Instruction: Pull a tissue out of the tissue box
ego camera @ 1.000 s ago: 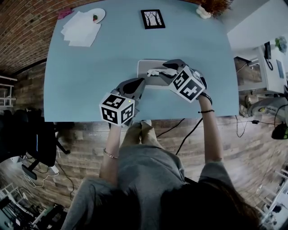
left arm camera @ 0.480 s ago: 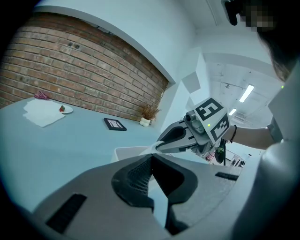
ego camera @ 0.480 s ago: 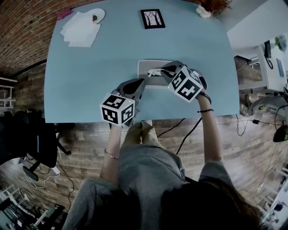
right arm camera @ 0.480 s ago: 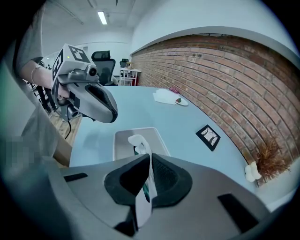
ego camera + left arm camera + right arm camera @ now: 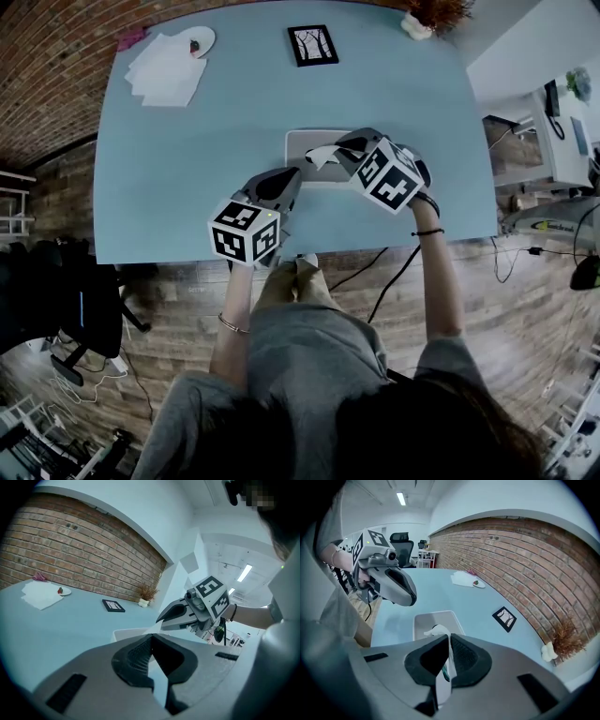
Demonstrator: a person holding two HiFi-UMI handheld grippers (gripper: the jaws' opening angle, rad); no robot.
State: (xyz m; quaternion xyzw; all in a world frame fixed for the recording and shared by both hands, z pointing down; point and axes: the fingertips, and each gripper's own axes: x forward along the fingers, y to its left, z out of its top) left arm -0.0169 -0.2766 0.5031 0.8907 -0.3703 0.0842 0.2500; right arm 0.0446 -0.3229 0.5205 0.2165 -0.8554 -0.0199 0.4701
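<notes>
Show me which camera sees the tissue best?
The right gripper view: the tissue sits pinched in the right tool, close up. The head view shows a small white tuft; the left gripper view only a sliver.

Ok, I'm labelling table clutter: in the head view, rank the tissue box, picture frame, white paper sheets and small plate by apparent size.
1. White paper sheets and tissue box: they look alike, and the right claw covers part of the box, so unranked.
2. Picture frame.
3. Small plate.
</notes>
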